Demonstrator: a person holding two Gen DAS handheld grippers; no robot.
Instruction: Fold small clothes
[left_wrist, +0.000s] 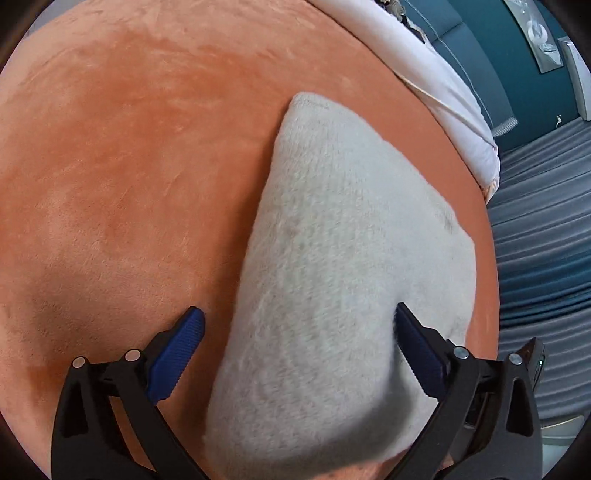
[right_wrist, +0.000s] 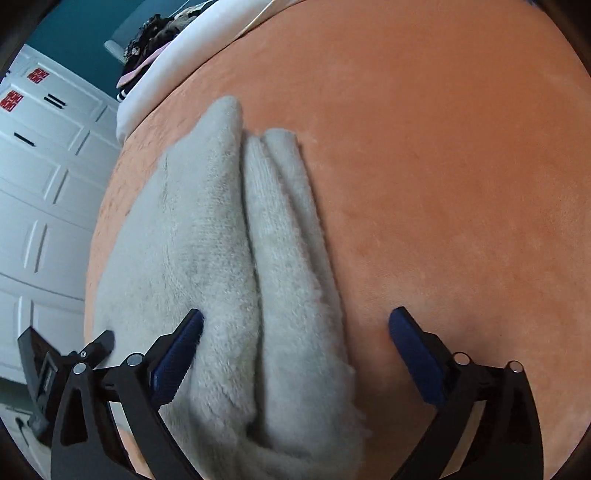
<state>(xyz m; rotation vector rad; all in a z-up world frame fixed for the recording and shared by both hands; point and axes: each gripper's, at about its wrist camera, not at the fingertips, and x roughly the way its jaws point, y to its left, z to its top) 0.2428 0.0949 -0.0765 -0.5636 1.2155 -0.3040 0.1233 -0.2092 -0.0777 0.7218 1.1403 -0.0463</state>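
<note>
A fuzzy light-grey knitted garment (left_wrist: 332, 266) lies folded on an orange plush blanket (left_wrist: 129, 166). In the right wrist view the garment (right_wrist: 229, 258) shows stacked folded layers along its right edge. My left gripper (left_wrist: 299, 332) is open, its blue-padded fingers (left_wrist: 177, 354) straddling the garment's near end from above. My right gripper (right_wrist: 295, 336) is open too, straddling the garment's layered edge, with one finger (right_wrist: 177, 354) over the fabric and the other over the blanket. Neither holds anything.
A white sheet (left_wrist: 443, 88) edges the orange blanket at the far side. Beyond the bed edge are a grey striped floor (left_wrist: 543, 221), a teal wall and white panelled cupboard doors (right_wrist: 44, 184). Dark clothes (right_wrist: 155, 40) lie piled at the far corner.
</note>
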